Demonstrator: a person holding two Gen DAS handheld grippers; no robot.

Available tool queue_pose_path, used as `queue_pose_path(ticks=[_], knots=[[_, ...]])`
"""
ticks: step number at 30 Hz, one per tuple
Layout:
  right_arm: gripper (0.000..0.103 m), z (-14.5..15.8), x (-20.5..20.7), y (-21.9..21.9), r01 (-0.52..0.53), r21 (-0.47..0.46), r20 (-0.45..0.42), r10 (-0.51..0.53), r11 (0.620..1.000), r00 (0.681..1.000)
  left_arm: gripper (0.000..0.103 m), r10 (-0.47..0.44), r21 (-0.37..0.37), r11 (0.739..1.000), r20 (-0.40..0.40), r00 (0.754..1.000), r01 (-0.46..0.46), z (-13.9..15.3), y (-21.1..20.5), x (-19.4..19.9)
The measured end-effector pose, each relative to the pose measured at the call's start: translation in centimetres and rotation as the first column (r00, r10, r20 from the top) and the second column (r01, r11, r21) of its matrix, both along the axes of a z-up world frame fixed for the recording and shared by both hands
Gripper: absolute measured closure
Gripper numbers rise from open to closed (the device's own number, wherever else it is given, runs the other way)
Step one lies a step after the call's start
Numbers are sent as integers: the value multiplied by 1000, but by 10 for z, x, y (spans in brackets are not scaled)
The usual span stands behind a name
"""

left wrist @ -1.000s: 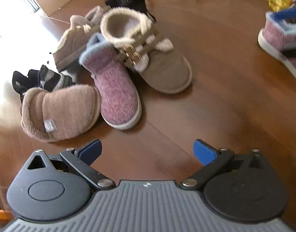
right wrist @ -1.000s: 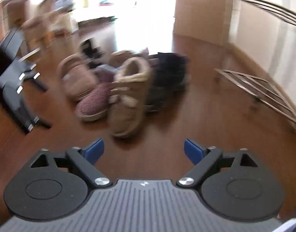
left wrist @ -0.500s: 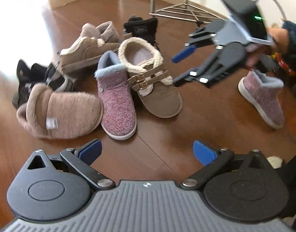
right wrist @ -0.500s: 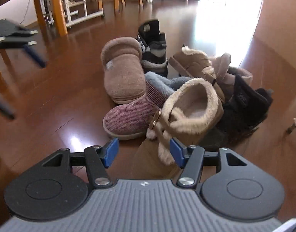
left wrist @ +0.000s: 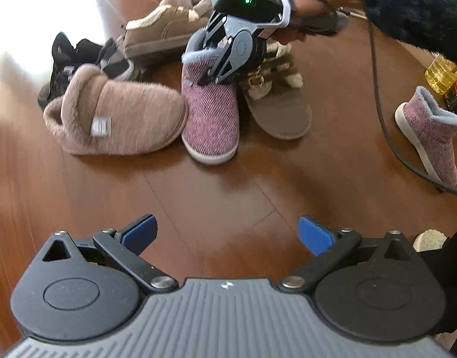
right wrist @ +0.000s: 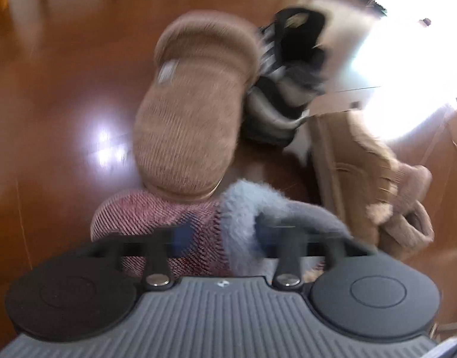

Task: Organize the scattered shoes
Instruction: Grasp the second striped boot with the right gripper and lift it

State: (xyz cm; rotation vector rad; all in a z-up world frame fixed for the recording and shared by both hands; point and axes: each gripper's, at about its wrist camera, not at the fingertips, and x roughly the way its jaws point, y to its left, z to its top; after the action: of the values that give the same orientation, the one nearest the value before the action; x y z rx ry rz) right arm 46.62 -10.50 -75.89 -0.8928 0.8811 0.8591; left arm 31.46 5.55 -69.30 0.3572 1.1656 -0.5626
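1. As the right gripper (left wrist: 212, 73) has its jaws clenched on the fuzzy blue collar of the striped pink boot (left wrist: 210, 113), this boot is grasped but it stands on the wooden floor (left wrist: 228, 197), in the middle of the pile.
2. Its toe is touching the tan slipper (left wrist: 118, 122) on one side, and the buckled brown shoe (left wrist: 276, 101) is just beside it, so a lift could drag or tip these neighbours.
3. The collar is soft, so I think it may slip out of the pads, or the boot may swing.
4. The left gripper (left wrist: 227, 235) is released, with nothing between its fingers, and hovers over bare floor.
5. The matching pink boot (left wrist: 428, 137) stands well apart at the right; the black cable (left wrist: 386, 131) near it could catch.
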Motion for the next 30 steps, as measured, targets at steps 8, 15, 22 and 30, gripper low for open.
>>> queue_pose_path(ticks=[8,15,22,30], knots=[[91,13,-55,-1,-176,-36,221,180,984,959,1,11,6,1000,-6,1000,-11,1,1,-8],[90,83,-100,-17,-233,42,422,194,972,886,1,-20,29,999,32,999,19,5,-9,-10],[89,146,-171,-76,-308,61,400,259,950,879,1,-126,3,992,84,988,127,15,-31,-18],[90,98,-260,-156,-283,-79,100,290,956,952,1,-246,-22,969,1,969,246,-10,-89,-17]])
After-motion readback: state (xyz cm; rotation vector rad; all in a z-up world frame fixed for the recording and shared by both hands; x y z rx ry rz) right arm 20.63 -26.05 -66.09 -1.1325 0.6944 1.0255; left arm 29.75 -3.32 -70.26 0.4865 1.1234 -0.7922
